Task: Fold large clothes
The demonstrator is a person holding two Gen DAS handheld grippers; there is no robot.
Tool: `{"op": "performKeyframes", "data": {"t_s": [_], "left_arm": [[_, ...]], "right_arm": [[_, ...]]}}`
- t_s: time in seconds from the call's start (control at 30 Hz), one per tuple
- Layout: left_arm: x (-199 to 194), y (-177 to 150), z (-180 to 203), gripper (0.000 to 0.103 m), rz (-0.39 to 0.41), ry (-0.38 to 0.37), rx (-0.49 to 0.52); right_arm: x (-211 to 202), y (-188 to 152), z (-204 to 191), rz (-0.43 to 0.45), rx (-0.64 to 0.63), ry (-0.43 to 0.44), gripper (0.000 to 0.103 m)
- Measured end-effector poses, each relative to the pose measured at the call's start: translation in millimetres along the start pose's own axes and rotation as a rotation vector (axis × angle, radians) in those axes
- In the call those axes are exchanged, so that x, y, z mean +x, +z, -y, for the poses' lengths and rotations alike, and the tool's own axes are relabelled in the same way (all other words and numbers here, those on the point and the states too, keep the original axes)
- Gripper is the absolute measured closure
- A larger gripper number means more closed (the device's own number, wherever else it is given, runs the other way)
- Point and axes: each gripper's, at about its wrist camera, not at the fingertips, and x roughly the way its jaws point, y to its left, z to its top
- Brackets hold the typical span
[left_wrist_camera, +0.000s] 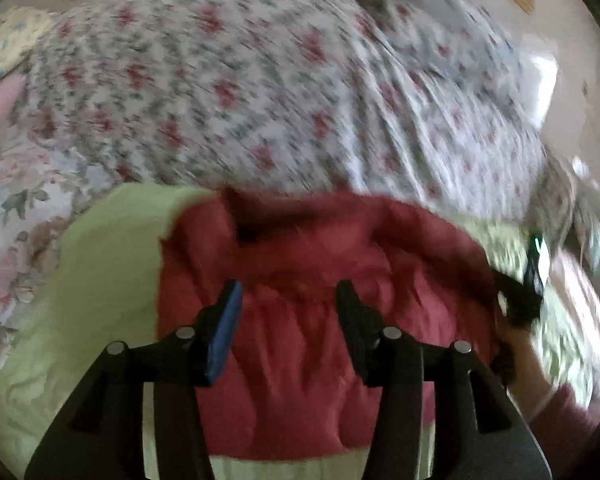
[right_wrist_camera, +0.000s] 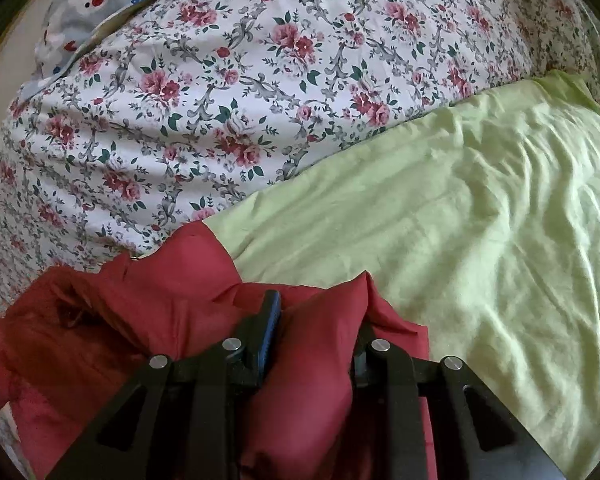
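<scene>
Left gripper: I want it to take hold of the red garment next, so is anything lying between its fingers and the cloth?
Nothing visible. The left gripper is open directly over the red garment; the right gripper already holds a bunched fold.

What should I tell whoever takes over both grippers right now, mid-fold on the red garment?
Left gripper: open, empty, fingers spread over the middle of the red garment; that view is motion-blurred.
Right gripper: fingers bracket a thick bunched fold of the garment; firmness of grip cannot be judged.
Garment: crumpled in a heap on the light green sheet, its far edge by the floral bedspread.
Done: one bunch gathered on the right; no flat, finished fold shows.
Left: probably take an edge with the left gripper, spread the garment flat on the green sheet, then fold.
</scene>
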Motion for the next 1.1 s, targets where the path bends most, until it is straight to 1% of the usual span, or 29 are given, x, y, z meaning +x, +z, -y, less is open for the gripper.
{"op": "performKeyframes", "data": {"t_s": [0.07,0.13,0.23,0.27,0.3,0.33,0.37,0.4,0.43,0.47,0.53,0.57,0.6,0.67,0.73,0.77,0.8,0.83,0.9,0.97,1.03,1.07,1.1], "left_arm": [[6.8,-12.9,16.7,0.056,-0.024,0.005,0.059],[27.7,-25.0,31.8,0.056,-0.073,0.025,0.114],[68.8,-37.6,38.1,0.055,-0.119,0.080,0.148],[80.4,-39.5,37.4,0.054,-0.126,0.098,0.156],[90.4,-40.7,36.6,0.051,-0.128,0.118,0.167],[97.0,-41.0,35.1,0.051,-0.129,0.127,0.166],[102.4,-40.1,32.8,0.050,-0.133,0.125,0.155],[105.9,-38.0,30.8,0.050,-0.135,0.125,0.147],[107.5,-35.9,29.8,0.050,-0.134,0.125,0.141],[109.1,-33.5,29.1,0.050,-0.135,0.125,0.136],[111.4,-29.4,28.2,0.050,-0.134,0.126,0.131],[112.0,-28.1,28.6,0.050,-0.133,0.127,0.130],[114.9,-26.6,28.4,0.049,-0.132,0.130,0.130],[115.8,-27.1,29.4,0.049,-0.132,0.136,0.136],[115.9,-27.9,30.3,0.049,-0.135,0.139,0.138],[117.3,-26.6,29.9,0.048,-0.139,0.138,0.140],[118.1,-24.4,28.8,0.048,-0.143,0.136,0.142],[118.3,-22.2,27.6,0.048,-0.145,0.134,0.142],[118.7,-14.6,21.7,0.048,-0.145,0.131,0.141],[118.4,-5.1,11.5,0.048,-0.139,0.153,0.122],[120.2,5.4,-1.9,0.048,-0.140,0.151,0.078],[123.5,12.7,-12.1,0.048,-0.143,0.172,0.044],[126.5,17.3,-18.9,0.048,-0.175,0.185,0.016]], "right_arm": [[2.0,0.8,-0.9,-0.002,-0.002,-0.007,0.078],[4.1,1.5,-2.2,-0.004,-0.007,-0.013,0.077],[2.9,1.6,-2.5,-0.003,-0.008,-0.007,0.074],[-0.2,1.7,-1.8,0.000,-0.003,0.002,0.073],[-3.7,2.1,-0.9,0.002,0.004,0.010,0.071],[-10.8,2.4,0.0,0.007,0.013,0.026,0.068],[-17.1,2.7,0.6,0.013,0.019,0.036,0.062],[-31.6,2.3,0.5,0.033,0.022,0.053,0.054],[-44.7,0.7,-0.8,0.058,0.017,0.063,0.049],[-59.7,-1.6,-4.4,0.086,0.002,0.071,0.041],[-87.9,-8.9,-17.6,0.131,-0.064,0.100,0.039],[-95.9,-11.9,-23.9,0.140,-0.092,0.112,0.036],[-106.4,-18.5,-35.9,0.148,-0.148,0.130,0.033],[-108.3,-29.3,-59.3,0.107,-0.264,0.162,0.023],[-93.3,-39.6,-82.4,0.012,-0.378,0.181,0.024],[-84.7,-42.4,-89.1,-0.022,-0.415,0.165,0.024],[-69.5,-43.6,-94.0,-0.058,-0.454,0.119,0.024],[-58.2,-42.0,-92.9,-0.072,-0.460,0.086,0.024],[-33.0,-33.9,-78.8,-0.121,-0.421,0.043,0.025],[-20.4,-22.1,-59.9,-0.130,-0.351,0.037,0.025],[-11.8,-12.0,-47.0,-0.153,-0.289,0.048,0.025],[-10.4,-8.9,-44.2,-0.155,-0.274,0.048,0.025],[-6.8,-5.0,-42.4,-0.156,-0.268,0.034,0.025]]}}
